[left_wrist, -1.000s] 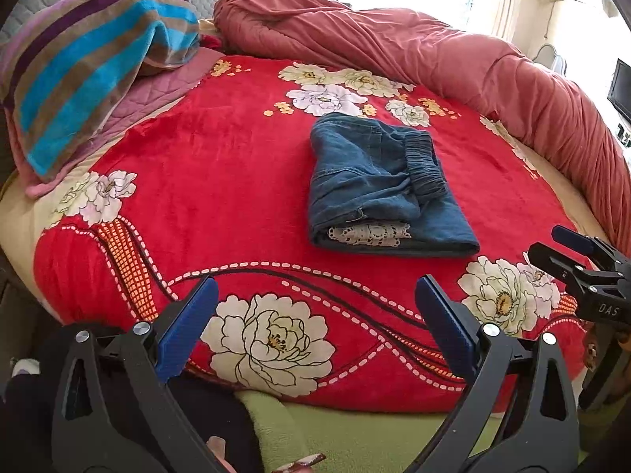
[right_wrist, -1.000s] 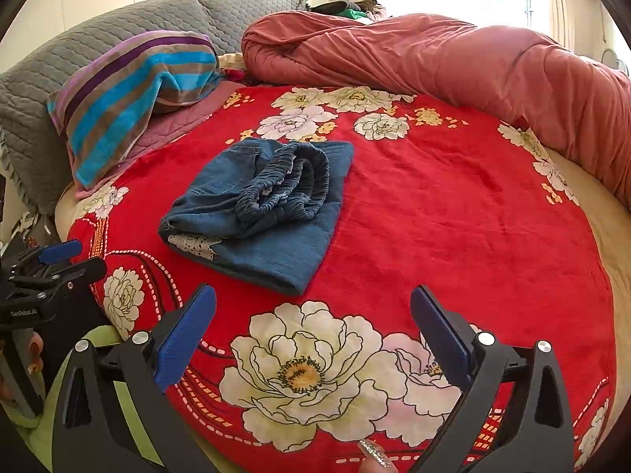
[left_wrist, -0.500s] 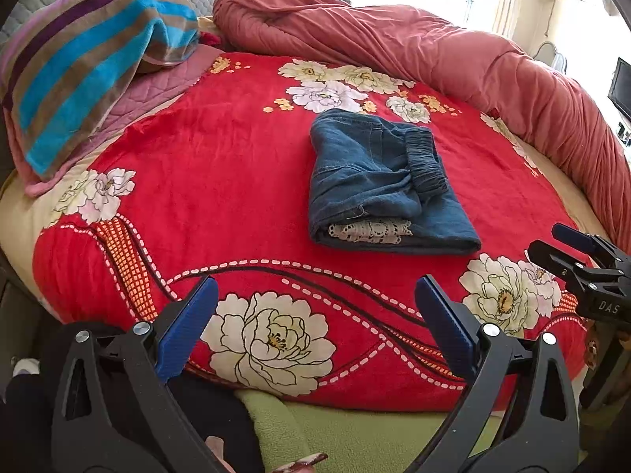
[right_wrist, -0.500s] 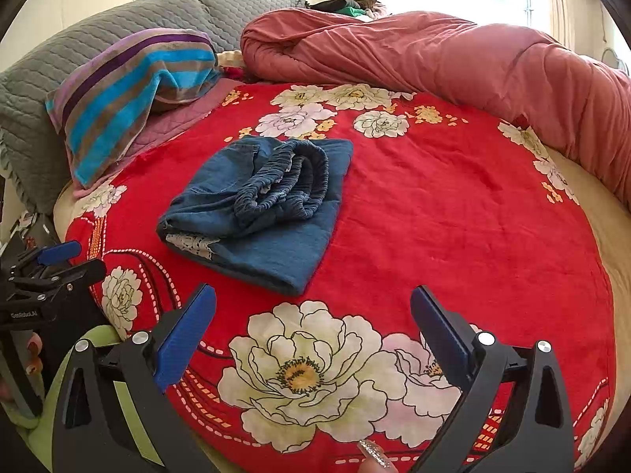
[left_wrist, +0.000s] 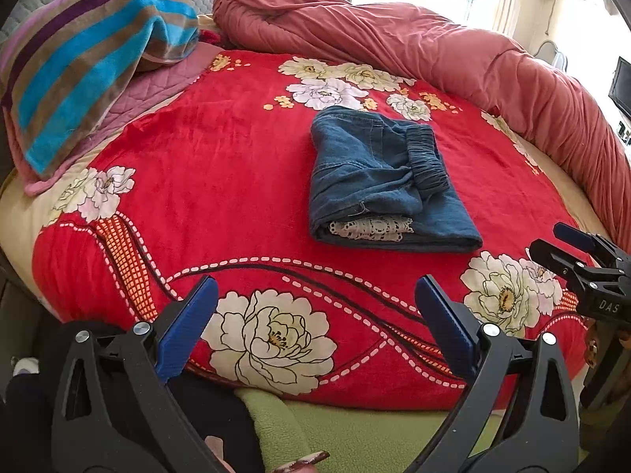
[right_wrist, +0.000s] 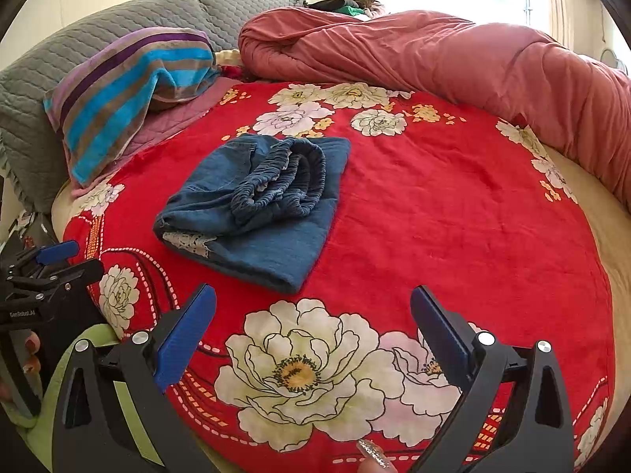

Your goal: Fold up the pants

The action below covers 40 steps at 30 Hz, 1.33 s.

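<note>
Blue denim pants [left_wrist: 378,181] lie folded in a compact stack on the red floral blanket [left_wrist: 221,181], elastic waistband on top, white lace trim at the near edge. They also show in the right wrist view [right_wrist: 260,205]. My left gripper [left_wrist: 315,307] is open and empty, held near the bed's front edge, well short of the pants. My right gripper [right_wrist: 313,319] is open and empty, also back from the pants. Each gripper shows at the side of the other's view: the right one [left_wrist: 583,260], the left one [right_wrist: 47,268].
A striped towel-covered pillow [left_wrist: 86,63] lies at the back left on grey cushions [right_wrist: 118,27]. A rolled pink-red duvet [left_wrist: 453,51] runs along the back and right side. Green fabric [left_wrist: 355,429] hangs below the blanket's front edge.
Almost nothing: both views shift very slightly. The pants stay put and both grippers stay open.
</note>
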Motion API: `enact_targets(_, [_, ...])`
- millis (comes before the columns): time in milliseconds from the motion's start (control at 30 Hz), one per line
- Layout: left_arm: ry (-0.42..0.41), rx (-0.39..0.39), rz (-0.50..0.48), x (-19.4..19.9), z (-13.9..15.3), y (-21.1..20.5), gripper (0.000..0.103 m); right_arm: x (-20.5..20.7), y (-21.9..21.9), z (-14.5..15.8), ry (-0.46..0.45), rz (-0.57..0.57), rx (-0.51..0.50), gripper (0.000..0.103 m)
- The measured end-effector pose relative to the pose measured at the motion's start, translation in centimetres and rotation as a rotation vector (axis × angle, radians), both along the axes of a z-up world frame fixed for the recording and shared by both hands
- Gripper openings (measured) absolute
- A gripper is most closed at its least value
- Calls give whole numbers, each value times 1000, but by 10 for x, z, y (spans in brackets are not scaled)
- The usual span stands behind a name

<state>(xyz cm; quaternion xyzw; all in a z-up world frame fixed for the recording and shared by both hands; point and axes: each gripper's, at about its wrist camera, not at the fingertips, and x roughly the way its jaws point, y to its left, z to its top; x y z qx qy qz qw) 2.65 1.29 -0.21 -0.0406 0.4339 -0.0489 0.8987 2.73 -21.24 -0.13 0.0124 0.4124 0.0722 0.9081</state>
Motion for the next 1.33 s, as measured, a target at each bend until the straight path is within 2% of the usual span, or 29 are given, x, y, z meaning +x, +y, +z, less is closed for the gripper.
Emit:
enact_targets(233, [11, 3, -3, 0, -2, 0, 93, 0, -6, 0, -1, -9, -5, 98])
enact_targets(400, [21, 46, 4, 2, -3, -2, 94, 1, -9, 0, 2, -21, -11, 98])
enact_targets(467, [26, 39, -3, 3, -4, -3, 93, 1, -10, -1, 5, -27, -12, 98])
enact_targets(700, [53, 39, 11, 8, -9, 1, 93, 4, -21, -9, 24, -63, -13, 98])
enact_targets(833, [55, 65, 11, 12, -11, 5, 93, 9, -30, -16, 37, -93, -13, 98])
enact_targets(933, [54, 22, 16, 19, -12, 18, 93, 13, -43, -22, 48, -127, -16, 98])
enact_targets(1100, [95, 2, 148, 47, -20, 65, 93, 24, -87, -27, 45, -240, -40, 98])
enact_targets(1167, [126, -4, 239, 66, -25, 95, 93, 27, -113, -28, 39, -306, -48, 98])
enact_targets(1300, [164, 23, 437, 108, -34, 160, 93, 35, -186, -31, 36, -524, -98, 98])
enact_targets(1333, [169, 29, 474, 117, -34, 170, 93, 35, -186, -31, 36, -524, -98, 98])
